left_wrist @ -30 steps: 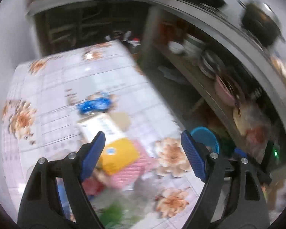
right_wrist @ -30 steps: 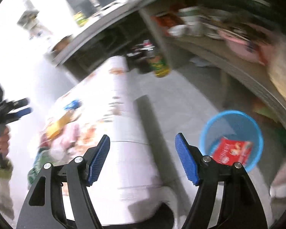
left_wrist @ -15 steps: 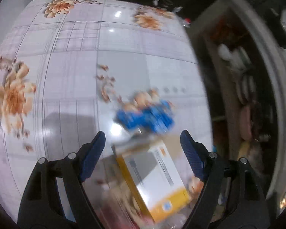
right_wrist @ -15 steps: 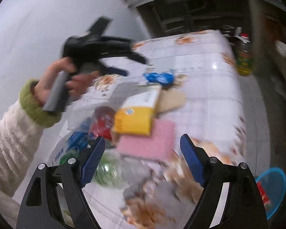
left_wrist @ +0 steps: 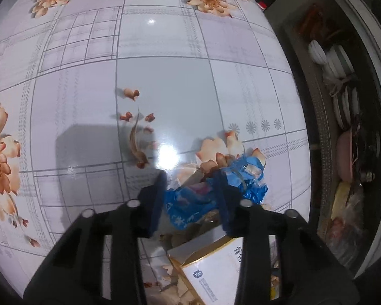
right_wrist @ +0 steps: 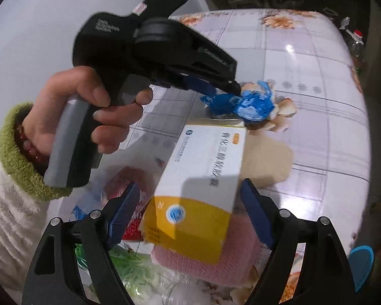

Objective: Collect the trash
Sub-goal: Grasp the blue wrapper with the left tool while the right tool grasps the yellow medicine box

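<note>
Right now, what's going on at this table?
A person is clearing trash off a floral tablecloth, a gripper in each hand. The left gripper has just been closing its jaws around a crumpled blue wrapper and looks to be pinching it. The right gripper hangs open over a white and yellow box on the pile, not touching it. A blue bin sits beyond the table edge.

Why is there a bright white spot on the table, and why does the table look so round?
Left wrist view: the spot is lamp glare on the shiny flowered tablecloth; the fisheye lens bulges the table. Right wrist view: a smaller glare spot, and the white-and-yellow cardboard box looks slightly blurred.
</note>
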A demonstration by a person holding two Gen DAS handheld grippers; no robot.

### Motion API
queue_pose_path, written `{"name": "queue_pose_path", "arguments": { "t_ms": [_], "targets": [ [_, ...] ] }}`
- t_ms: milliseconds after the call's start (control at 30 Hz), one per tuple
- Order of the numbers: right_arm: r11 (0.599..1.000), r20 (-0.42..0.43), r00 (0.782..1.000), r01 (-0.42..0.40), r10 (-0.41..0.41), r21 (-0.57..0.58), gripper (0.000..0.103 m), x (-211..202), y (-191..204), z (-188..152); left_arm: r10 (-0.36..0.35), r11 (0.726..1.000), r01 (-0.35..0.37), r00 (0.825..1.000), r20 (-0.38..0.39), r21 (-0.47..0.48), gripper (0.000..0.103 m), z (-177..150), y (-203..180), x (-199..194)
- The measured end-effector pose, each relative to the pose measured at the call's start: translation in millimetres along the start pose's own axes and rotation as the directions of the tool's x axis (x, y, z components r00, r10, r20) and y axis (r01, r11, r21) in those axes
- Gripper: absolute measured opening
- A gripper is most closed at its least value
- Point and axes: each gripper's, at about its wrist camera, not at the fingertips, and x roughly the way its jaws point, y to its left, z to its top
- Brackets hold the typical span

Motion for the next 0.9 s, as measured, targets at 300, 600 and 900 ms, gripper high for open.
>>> {"name": "queue_pose_path", "arguments": {
  "t_ms": [300,600,900],
  "targets": [
    [1.0,-0.043,0.999,0.028,-0.028,0.0,0.079,3.1,8.9,-1.2,-0.073,0.997,0.073,0.997,0.003,-0.003,0.046,-4.4,7.8,-10.3],
    [0.998,-0.082,0.995,0.057,-0.058,-0.021,0.079,22.5,16.9,4.4,-0.038,0.995,0.037,0.999,0.008,0.095,0.046,-15.4,-9.4,-7.6],
    [0.999,-0.055,0.997,0.044,-0.044,-0.015,0.076,18.3,16.3,3.8,-0.032,0.991,0.028,0.999,0.03,0.131,0.014,-14.0,-13.3,-6.3]
  ]
}}
